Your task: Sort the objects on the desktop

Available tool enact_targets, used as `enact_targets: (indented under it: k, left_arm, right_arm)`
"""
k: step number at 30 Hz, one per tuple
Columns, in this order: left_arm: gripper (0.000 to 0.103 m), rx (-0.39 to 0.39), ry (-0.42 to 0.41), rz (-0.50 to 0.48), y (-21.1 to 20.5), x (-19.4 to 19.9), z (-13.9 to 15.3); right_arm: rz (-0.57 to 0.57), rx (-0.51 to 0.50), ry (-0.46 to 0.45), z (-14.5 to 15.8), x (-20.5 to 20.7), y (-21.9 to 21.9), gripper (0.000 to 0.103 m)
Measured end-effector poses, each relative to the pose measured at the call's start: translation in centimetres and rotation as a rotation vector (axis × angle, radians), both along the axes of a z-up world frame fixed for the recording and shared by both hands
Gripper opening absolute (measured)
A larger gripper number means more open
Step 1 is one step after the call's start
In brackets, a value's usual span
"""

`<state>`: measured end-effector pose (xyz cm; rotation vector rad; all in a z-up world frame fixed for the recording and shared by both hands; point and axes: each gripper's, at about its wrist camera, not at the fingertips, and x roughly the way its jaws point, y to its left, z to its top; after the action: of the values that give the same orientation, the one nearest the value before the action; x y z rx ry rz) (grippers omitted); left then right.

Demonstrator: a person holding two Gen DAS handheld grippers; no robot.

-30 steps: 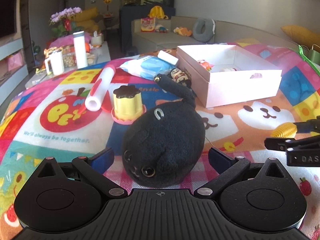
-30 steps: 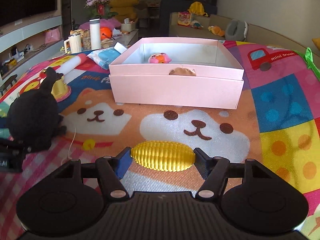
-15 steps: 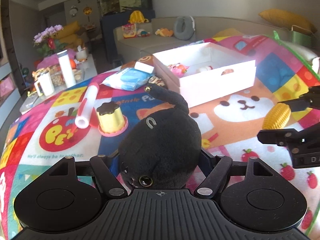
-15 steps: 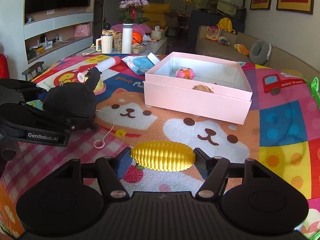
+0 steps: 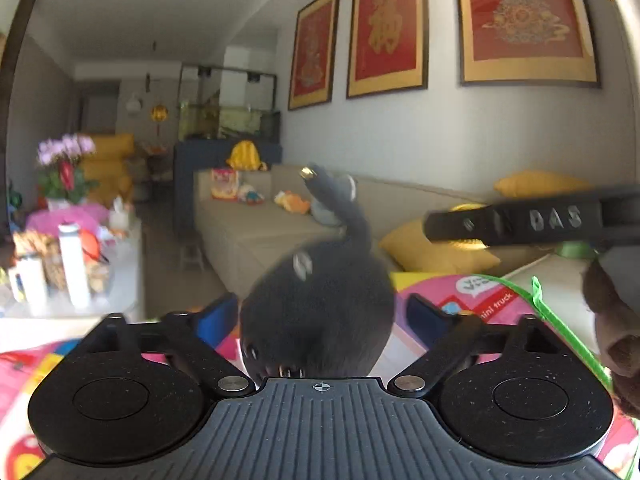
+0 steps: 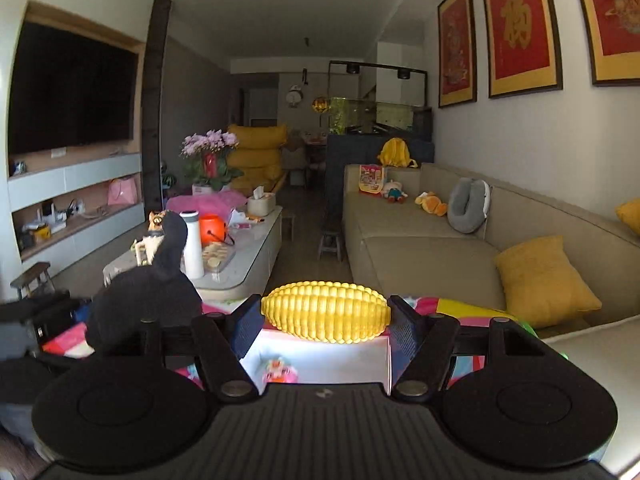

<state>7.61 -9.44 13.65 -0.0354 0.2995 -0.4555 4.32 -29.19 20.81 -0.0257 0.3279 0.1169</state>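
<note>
A black cat plush hangs blurred between the fingers of my left gripper, whose jaws are opening. A gap shows between the plush and the right pad. My right gripper holds a yellow ribbed corn toy lengthwise, with both pads touching its ends while the jaws begin opening. Just below the corn lies the open pink box, with a small pink toy inside. In the right wrist view the plush and the left gripper are at the lower left. In the left wrist view a right finger crosses at the right.
The colourful play mat shows low in both views, with a green ribbon at its right edge. Beyond it are a beige sofa with yellow cushions and a low table holding a white bottle. A brown plush sits at the far right.
Both grippers rose off the mat with their toys and tilted up toward the room. The left jaws closed on the plush, then spread wider. The box now lies under the corn.
</note>
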Motion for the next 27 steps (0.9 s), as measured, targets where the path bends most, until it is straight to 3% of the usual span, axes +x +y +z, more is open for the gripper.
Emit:
enact_targets:
  k: [3,7,12,15,18,22,24,26,27]
  left_arm:
    - [0.099,0.001,0.075,-0.020,1.1,0.2,-1.7]
    - [0.102,0.132,0.077,0.056,4.1,-3.0,-5.2]
    - [0.102,0.238,0.181,0.137,8.5,-5.3,-9.5]
    - [0.102,0.234,0.239,0.228,11.7,-6.2,-11.2]
    - [0.103,0.181,0.295,0.304,14.3,-6.3,-12.0]
    - [0.103,0.120,0.321,0.321,15.9,-6.8,-12.8]
    - [0.103,0.103,0.305,0.320,16.0,-7.0,-12.7]
    - [0.103,0.098,0.304,0.321,15.9,-7.0,-12.7]
    - [0.103,0.098,0.299,0.320,15.8,-7.1,-12.8]
  right_arm:
    - [-0.064,-0.012,0.009,-0.5,1.9,-0.6,0.073]
    - [-0.086,-0.034,0.010,-2.5,1.2,-1.1,0.082]
    - [-0.086,-0.064,0.083,-5.6,0.0,-0.1,0.082]
    - [-0.066,-0.101,0.112,-6.9,-0.6,1.4,0.082]
    - [-0.016,-0.123,0.139,-7.8,-0.8,3.8,0.084]
    - [0.067,-0.194,0.152,-8.6,-0.2,8.3,0.084]
    - [0.112,-0.242,0.185,-8.7,1.1,11.0,0.072]
    - [0.158,-0.248,0.246,-8.9,3.1,13.2,0.052]
    - [0.170,-0.253,0.269,-9.0,4.1,14.3,0.050]
